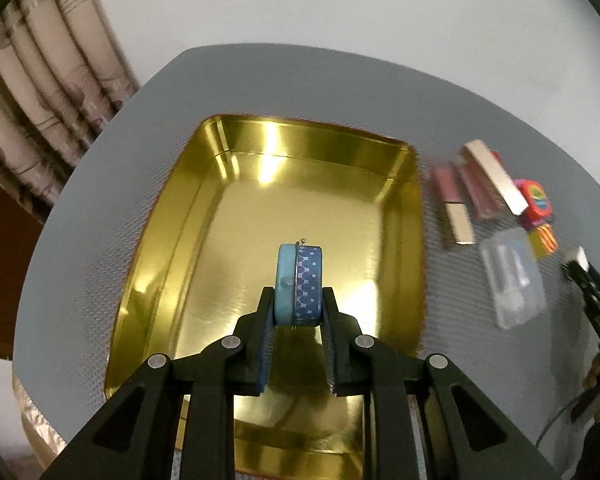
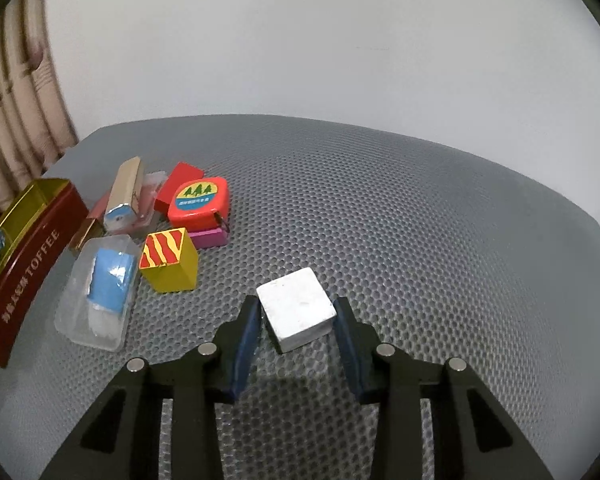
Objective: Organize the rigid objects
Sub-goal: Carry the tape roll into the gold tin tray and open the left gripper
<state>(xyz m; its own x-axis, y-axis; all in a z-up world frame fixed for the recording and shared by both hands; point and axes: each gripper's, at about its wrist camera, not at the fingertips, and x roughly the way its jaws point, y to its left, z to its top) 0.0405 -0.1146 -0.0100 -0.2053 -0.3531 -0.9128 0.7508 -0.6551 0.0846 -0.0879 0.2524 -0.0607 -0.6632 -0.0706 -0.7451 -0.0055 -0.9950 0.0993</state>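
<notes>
The left gripper [image 1: 298, 292] is clamped on a round blue tin [image 1: 299, 285] held on edge above the gold tray [image 1: 204, 208], which sits on the grey mat [image 2: 380, 200]. The right gripper [image 2: 296, 312] has its jaws apart either side of a white block [image 2: 296, 308] on the mat; whether the pads touch it is unclear. Beside the tray's right edge lie lip tubes [image 1: 456, 204], a clear case [image 2: 100, 288], a striped yellow block [image 2: 170, 260] and a red tape measure [image 2: 198, 202].
</notes>
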